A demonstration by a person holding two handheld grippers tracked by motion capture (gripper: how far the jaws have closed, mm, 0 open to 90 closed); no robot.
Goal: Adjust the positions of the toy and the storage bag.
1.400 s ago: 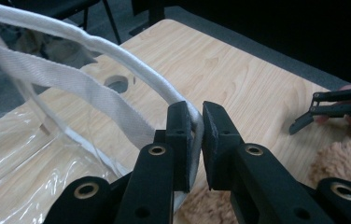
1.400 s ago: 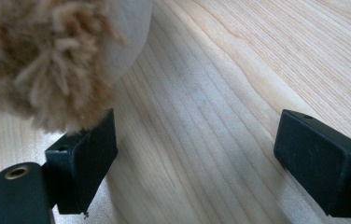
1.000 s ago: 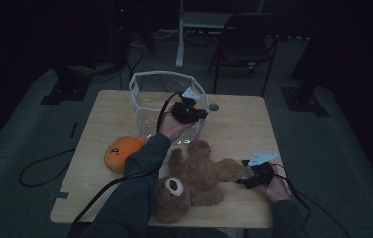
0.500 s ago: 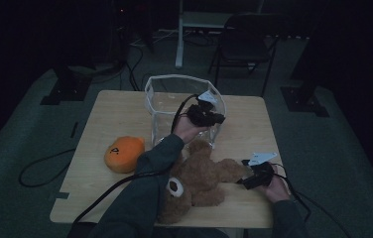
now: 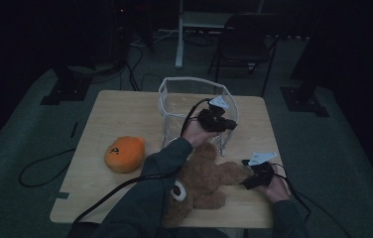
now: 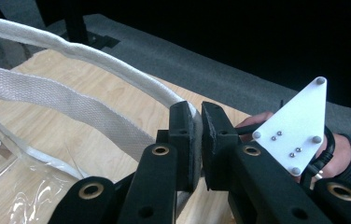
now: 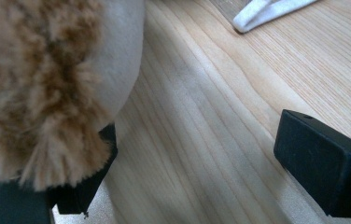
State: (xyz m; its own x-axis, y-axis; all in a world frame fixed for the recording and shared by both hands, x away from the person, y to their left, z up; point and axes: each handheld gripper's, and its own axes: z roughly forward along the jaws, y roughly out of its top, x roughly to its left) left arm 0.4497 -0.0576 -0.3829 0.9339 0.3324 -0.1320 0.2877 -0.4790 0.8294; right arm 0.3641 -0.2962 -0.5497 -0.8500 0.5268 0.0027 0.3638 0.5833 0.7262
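A clear plastic bag with white fabric rim (image 5: 174, 106) stands empty on the wooden counter (image 5: 125, 111) — the left hand-held gripper (image 6: 196, 135), clamped on its rim, has dragged it rightward — while the right hand-held gripper (image 7: 192, 163) rests open beside the brown plush teddy bear (image 5: 202, 181).

A dim recording room or lab, not a home. A small light wooden table (image 5: 125, 106) stands alone on grey carpet (image 5: 35, 148), lit only at its centre while the walls fall into black. Dark stands with heavy flat bases (image 5: 58, 91) sit on the floor to the left and right of the table, and loose black cables (image 5: 40, 168) trail across the carpet. Behind the table a black folding chair (image 5: 244, 42) waits beside the white leg of a desk or frame (image 5: 179, 34). A person sits at the near edge, both hands wired by cable to hand-held devices
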